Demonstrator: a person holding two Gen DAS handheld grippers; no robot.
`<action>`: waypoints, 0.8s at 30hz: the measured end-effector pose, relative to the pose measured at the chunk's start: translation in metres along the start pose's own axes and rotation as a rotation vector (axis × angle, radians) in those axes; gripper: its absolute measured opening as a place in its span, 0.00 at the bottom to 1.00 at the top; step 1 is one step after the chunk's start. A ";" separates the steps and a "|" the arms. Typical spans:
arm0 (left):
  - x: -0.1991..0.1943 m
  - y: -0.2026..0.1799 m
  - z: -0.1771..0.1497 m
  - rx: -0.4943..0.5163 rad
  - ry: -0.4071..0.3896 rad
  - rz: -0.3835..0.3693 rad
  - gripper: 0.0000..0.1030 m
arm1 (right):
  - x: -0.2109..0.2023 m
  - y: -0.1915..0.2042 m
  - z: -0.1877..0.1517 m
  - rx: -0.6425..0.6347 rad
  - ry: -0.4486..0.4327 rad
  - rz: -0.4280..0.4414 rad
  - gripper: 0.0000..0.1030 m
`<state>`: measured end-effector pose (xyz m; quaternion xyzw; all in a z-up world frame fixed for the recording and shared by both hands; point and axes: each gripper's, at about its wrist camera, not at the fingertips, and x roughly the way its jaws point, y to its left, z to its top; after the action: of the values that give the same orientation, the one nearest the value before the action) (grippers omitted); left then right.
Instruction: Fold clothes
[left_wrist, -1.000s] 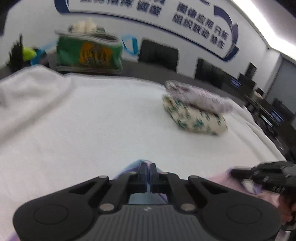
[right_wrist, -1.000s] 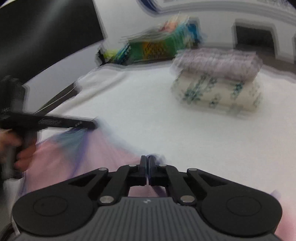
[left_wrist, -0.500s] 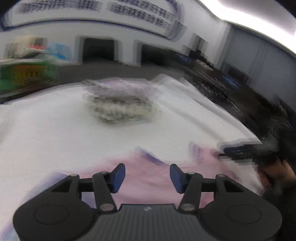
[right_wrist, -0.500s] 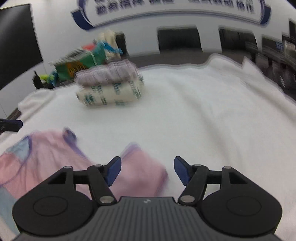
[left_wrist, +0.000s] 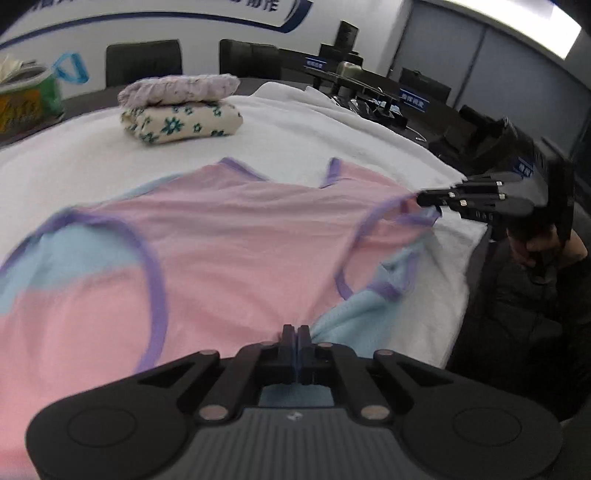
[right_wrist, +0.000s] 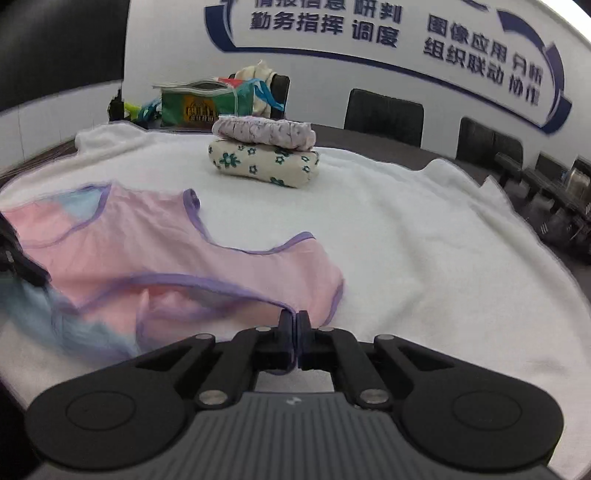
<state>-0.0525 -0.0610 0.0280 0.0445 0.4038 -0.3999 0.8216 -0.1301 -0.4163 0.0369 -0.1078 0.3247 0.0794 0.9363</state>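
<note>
Pink top (left_wrist: 236, 236) edges — both tongs

A garment (left_wrist: 229, 236) lies spread on a towel-covered table (right_wrist: 424, 240), near its front edge. Behind it sit two folded clothes (right_wrist: 264, 153), one stacked on the other; farther back stands a bag (right_wrist: 201, 105), before chairs (right_wrist: 384, 112).
</note>
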 end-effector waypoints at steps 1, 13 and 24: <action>-0.003 -0.001 -0.006 -0.007 -0.006 -0.005 0.00 | 0.001 0.000 -0.003 -0.012 0.029 0.001 0.02; -0.068 0.036 -0.061 0.068 -0.172 0.243 0.51 | -0.016 0.048 -0.006 -0.120 -0.145 0.285 0.42; -0.091 0.038 -0.091 -0.017 -0.182 0.016 0.00 | -0.006 0.083 -0.016 -0.173 -0.152 0.565 0.01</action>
<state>-0.1158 0.0571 0.0212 0.0042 0.3306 -0.3923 0.8584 -0.1625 -0.3406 0.0158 -0.0860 0.2629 0.3720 0.8861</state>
